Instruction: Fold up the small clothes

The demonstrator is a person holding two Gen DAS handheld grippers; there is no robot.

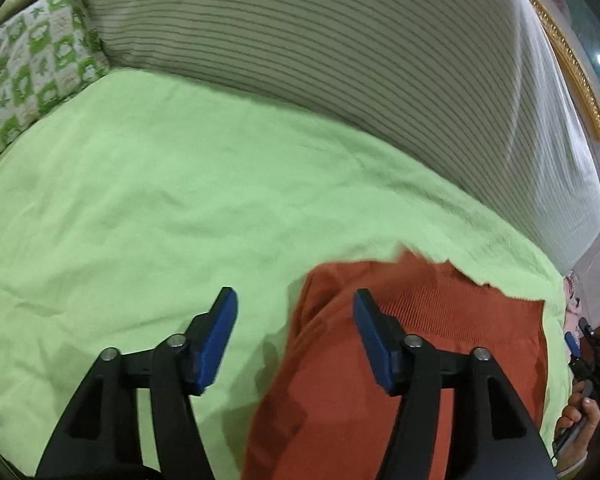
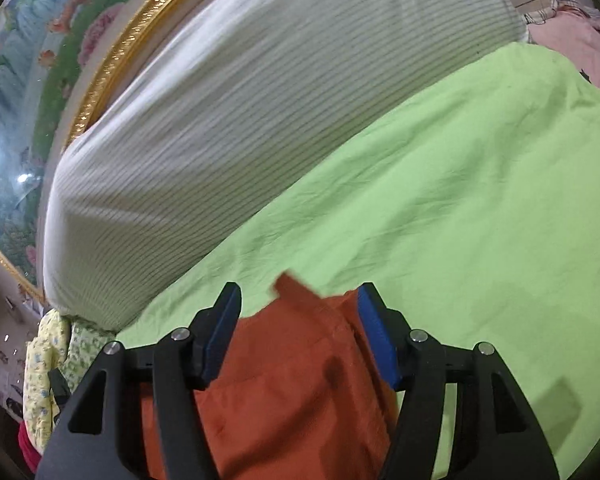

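A rust-orange ribbed garment (image 1: 420, 344) lies on the light green sheet (image 1: 140, 200), at the lower right of the left wrist view. My left gripper (image 1: 296, 304) is open and empty, its right finger over the garment's left part, its left finger over the sheet. In the right wrist view the same orange garment (image 2: 292, 380) lies under my right gripper (image 2: 298, 300), which is open with its fingers above the cloth's far edge. A small corner of the garment sticks up between the fingertips. The right gripper also shows in the left wrist view (image 1: 576, 344), held by a hand.
A large striped pale cushion (image 1: 340, 60) runs along the far side of the bed. A green patterned pillow (image 1: 32, 64) sits far left. A gold-framed picture (image 2: 100, 60) hangs behind. Yellow patterned cloth (image 2: 44, 368) hangs at the bed's left edge.
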